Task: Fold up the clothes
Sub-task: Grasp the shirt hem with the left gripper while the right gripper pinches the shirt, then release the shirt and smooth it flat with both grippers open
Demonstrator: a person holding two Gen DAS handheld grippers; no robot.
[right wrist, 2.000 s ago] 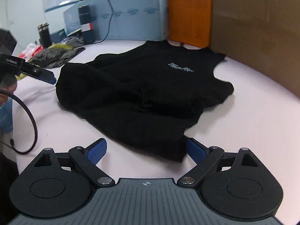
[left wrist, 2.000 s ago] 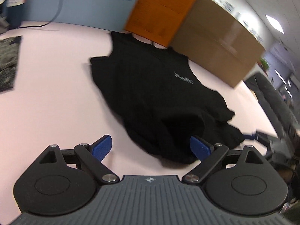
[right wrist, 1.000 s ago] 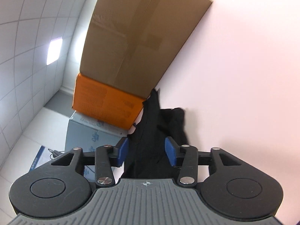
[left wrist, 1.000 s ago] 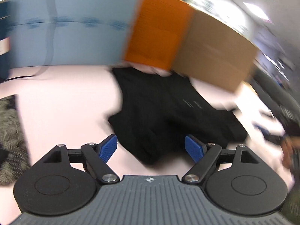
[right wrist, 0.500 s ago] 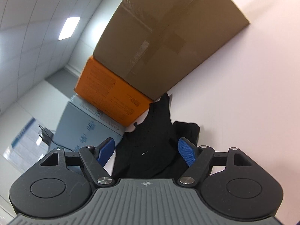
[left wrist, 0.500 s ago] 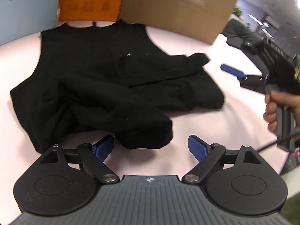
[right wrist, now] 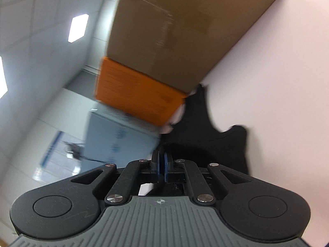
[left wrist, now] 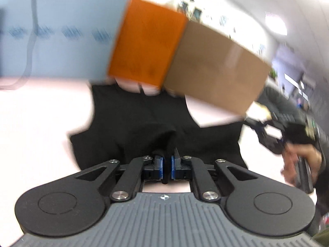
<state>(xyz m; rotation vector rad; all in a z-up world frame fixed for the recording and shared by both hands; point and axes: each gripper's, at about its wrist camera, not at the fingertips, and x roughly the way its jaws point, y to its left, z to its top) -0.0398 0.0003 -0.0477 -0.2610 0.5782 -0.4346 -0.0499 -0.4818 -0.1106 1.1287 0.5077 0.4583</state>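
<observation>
In the left wrist view, a pale blue panel (left wrist: 57, 47) stood far ahead and to the left of the fingers, an orange box (left wrist: 146, 49) straight ahead, and a brown cardboard box (left wrist: 218, 70) ahead to the right, all blurred. The pink surface (left wrist: 35, 127) spread to the left of the fingers. The black sleeveless top (left wrist: 139, 127) lay on it just ahead of the fingers, its neckline toward the boxes. The left gripper (left wrist: 166, 167) was clenched, its blue pads pinching a bunched fold of the top's near edge. To the right of the fingers, a hand (left wrist: 302, 164) held the other gripper's handle at the top's far corner.

In the right wrist view, tilted steeply, the blue panel (right wrist: 115, 135) sat left of the fingers, the orange box (right wrist: 135, 94) ahead of them and the cardboard box (right wrist: 181, 30) beyond it. The right gripper (right wrist: 161, 165) was clamped too, black cloth rising directly at its fingertips. The top (right wrist: 205, 135) stretched ahead and right of the fingers, one strap reaching the boxes, with the surface (right wrist: 277, 103) farther right.
</observation>
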